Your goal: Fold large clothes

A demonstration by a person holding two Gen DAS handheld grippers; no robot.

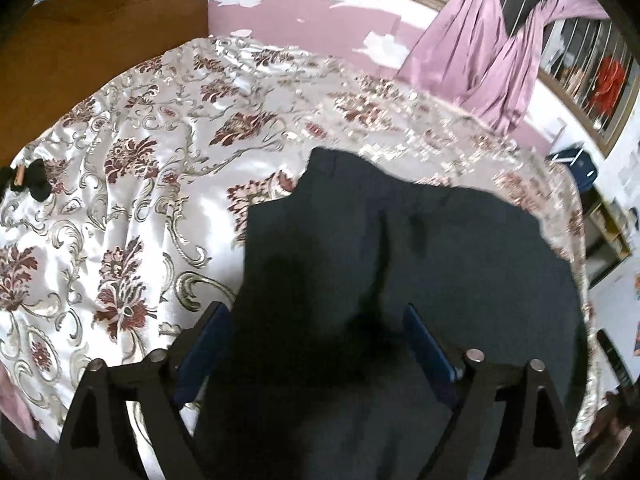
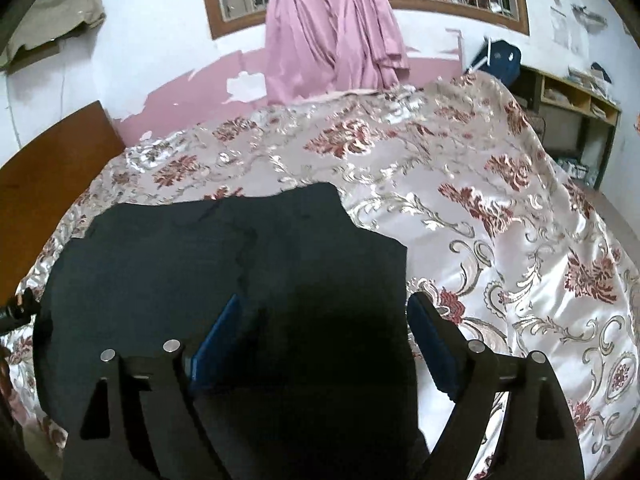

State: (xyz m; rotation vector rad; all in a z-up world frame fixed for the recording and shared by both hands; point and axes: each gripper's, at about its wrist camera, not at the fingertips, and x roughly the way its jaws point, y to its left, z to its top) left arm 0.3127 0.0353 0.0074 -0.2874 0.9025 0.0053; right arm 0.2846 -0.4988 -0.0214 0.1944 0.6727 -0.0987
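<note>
A large dark navy garment (image 1: 420,264) lies spread flat on a bed with a shiny floral bedspread (image 1: 132,184). It also shows in the right wrist view (image 2: 224,256). My left gripper (image 1: 316,312) is open, its blue-padded fingers straddling the garment's left near part, just above it. My right gripper (image 2: 324,312) is open over the garment's right near part; its right finger (image 2: 432,336) lies past the garment's right edge, over the bedspread (image 2: 500,248). Neither gripper holds cloth.
A wooden headboard (image 1: 100,48) stands at the bed's left. Pink curtains (image 2: 328,32) hang from a barred window at the far side. A shelf unit (image 2: 576,120) and a blue object (image 2: 500,58) stand at the far right. A small black object (image 1: 34,178) lies on the bedspread's left.
</note>
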